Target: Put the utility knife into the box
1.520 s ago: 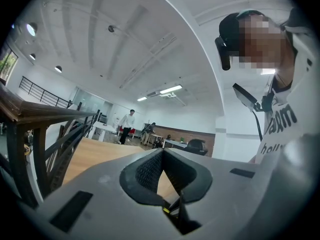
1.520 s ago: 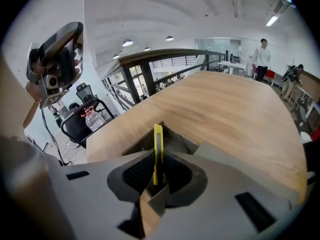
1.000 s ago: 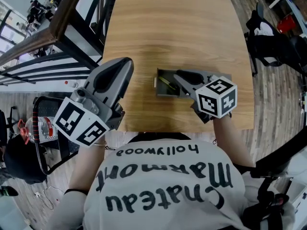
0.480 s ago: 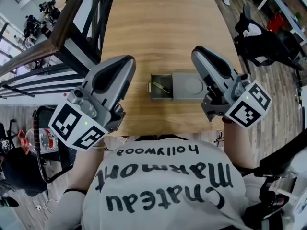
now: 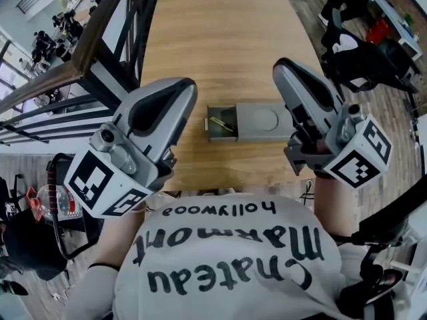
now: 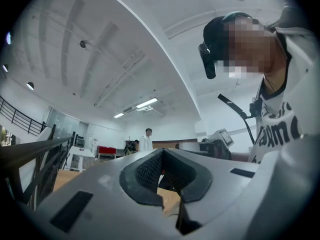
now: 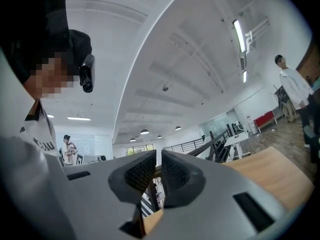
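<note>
A flat grey box (image 5: 263, 121) lies on the wooden table (image 5: 227, 32) close to its near edge. The box's left end is open, and a yellow-green utility knife (image 5: 221, 123) lies inside it. My left gripper (image 5: 179, 91) is held above the table left of the box, its jaws closed together and empty. My right gripper (image 5: 288, 71) is raised right of the box, clear of it. In the left gripper view the left gripper (image 6: 162, 156) points up at the ceiling. In the right gripper view the right gripper (image 7: 158, 160) holds nothing, with only a thin slit between its pads.
A dark railing (image 5: 100, 39) runs along the table's left side. A chair with black bags (image 5: 363, 49) stands to the right on the wood floor. A person in white (image 7: 295, 91) stands far off. The table's near edge (image 5: 233, 184) is right against my body.
My right gripper has lifted off the box and swung back to the right, baring the box with the knife in it. The left gripper has hardly moved.
</note>
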The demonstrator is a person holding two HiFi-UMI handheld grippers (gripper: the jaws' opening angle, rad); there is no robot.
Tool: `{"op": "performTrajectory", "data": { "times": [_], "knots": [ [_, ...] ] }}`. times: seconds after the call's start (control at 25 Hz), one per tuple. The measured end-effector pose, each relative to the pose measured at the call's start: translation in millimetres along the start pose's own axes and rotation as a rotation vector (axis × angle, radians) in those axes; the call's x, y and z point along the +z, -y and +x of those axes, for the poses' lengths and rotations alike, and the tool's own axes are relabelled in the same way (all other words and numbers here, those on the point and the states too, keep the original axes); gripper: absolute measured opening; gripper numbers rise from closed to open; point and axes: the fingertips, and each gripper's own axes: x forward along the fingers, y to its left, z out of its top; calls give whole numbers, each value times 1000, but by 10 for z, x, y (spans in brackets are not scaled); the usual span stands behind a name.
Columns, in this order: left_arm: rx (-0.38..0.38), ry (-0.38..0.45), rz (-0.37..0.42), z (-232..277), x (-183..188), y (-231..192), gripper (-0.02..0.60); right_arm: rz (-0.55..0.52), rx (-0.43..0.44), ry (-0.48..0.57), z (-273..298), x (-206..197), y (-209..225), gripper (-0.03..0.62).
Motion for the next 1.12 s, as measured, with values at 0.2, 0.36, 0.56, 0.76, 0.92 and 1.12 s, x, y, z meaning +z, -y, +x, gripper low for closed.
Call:
{"op": "performTrajectory", "data": {
  "times": [0.2, 0.36, 0.56, 0.76, 0.92, 1.12],
  "knots": [
    [23, -21, -19, -47, -125, -60, 6, -46, -18, -55, -10, -151, 45, 36],
    [43, -27, -24, -90, -146, -125, 6, -16, -6, -64, 30, -218, 74, 36],
    [46, -29, -24, -101, -147, -121, 6, -37, 7, -86, 74, -241, 46, 34],
    [55, -32, -29, -106, -175, -120, 6, -40, 15, -104, 86, -281, 38, 34],
    [58, -36, -33, -105, -193, -130, 6, -48, 8, -105, 93, -313, 72, 28],
    [59, -38, -31, -100, -173, -118, 6, -98, 15, -139, 105, -347, 45, 9]
  ]
}}
